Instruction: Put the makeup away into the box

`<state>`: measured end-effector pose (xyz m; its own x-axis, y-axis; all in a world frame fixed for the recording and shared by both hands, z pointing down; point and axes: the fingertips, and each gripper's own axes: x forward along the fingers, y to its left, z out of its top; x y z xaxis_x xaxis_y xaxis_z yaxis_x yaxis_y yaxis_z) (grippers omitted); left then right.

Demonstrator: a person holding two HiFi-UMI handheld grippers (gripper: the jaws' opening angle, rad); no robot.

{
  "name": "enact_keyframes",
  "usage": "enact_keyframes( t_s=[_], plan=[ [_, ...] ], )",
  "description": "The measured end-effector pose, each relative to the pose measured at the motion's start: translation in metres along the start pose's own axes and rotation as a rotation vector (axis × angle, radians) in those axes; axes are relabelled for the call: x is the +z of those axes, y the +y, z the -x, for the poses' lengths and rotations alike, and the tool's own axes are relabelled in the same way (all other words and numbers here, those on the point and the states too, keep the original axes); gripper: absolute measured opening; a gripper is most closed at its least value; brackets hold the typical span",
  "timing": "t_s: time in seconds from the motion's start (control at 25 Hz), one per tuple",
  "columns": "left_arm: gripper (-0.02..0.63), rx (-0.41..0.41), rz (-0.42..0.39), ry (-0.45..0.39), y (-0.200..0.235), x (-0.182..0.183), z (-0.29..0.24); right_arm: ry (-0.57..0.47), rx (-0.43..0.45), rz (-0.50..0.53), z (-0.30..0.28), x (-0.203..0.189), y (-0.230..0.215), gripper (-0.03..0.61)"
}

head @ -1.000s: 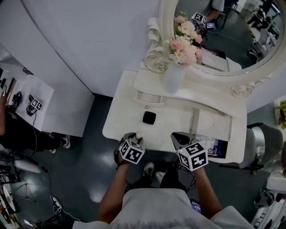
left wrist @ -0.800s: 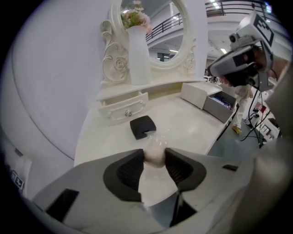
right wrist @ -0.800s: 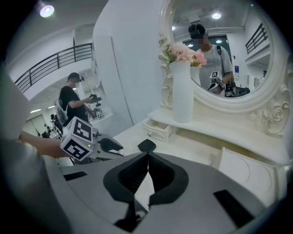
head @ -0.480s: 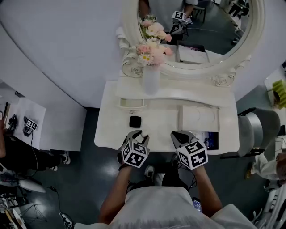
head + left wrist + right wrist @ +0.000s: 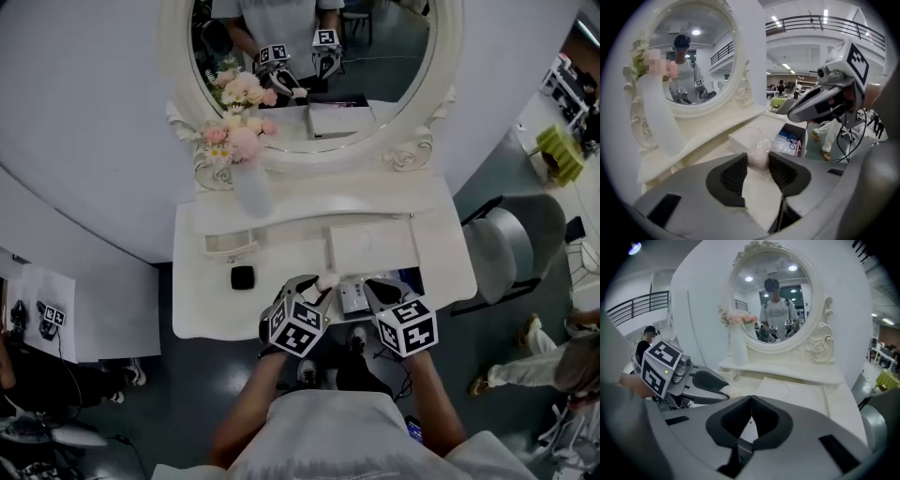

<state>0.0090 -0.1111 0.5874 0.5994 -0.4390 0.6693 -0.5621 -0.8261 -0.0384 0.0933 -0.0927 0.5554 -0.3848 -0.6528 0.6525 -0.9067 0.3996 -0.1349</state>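
A white vanity table (image 5: 202, 309) under an oval mirror (image 5: 375, 112), with a vase of pink flowers (image 5: 246, 178) at the back. The left gripper (image 5: 757, 164) holds a pale pink, rounded makeup piece (image 5: 758, 151), its jaws part-way closed with the pads pressing on both sides. The piece looks round, with no clear long axis. The open box (image 5: 803, 140) lies just ahead of those jaws and slightly to their right. Its white lid (image 5: 370, 248) lies beyond the opening, and blue and silvery items are already inside.

The right gripper (image 5: 751, 399) hangs just to the right of the left one, near the box's front edge, jaws together on nothing. The loaded left gripper looks closest to the opening, so a short reach forward and right, then a release, seems to be what is needed. A black compact (image 5: 243, 277) lies on the table well to the left of the left gripper, likely next to go in.
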Motion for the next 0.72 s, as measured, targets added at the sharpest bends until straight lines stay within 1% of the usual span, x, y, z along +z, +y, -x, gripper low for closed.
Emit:
enact_keyframes(
  t_s=[0.28, 0.4, 0.6, 0.72],
  plan=[
    [0.175, -0.134, -0.077, 0.022, -0.057, 0.035, -0.051, -0.005, -0.088, -0.072, 0.03, -0.018, -0.058, 0.002],
    [0.173, -0.184, -0.087, 0.04, -0.079, 0.042, -0.072, -0.004, -0.118, -0.102, 0.04, -0.027, -0.079, 0.002],
    [0.175, -0.242, -0.097, 0.112, -0.109, 0.043, -0.105, 0.002, -0.151, -0.134, 0.055, -0.039, -0.113, 0.002],
    [0.173, -0.255, -0.094, 0.151, -0.121, 0.043, -0.123, 0.014, -0.163, -0.15, 0.061, -0.048, -0.132, 0.002]
  ],
)
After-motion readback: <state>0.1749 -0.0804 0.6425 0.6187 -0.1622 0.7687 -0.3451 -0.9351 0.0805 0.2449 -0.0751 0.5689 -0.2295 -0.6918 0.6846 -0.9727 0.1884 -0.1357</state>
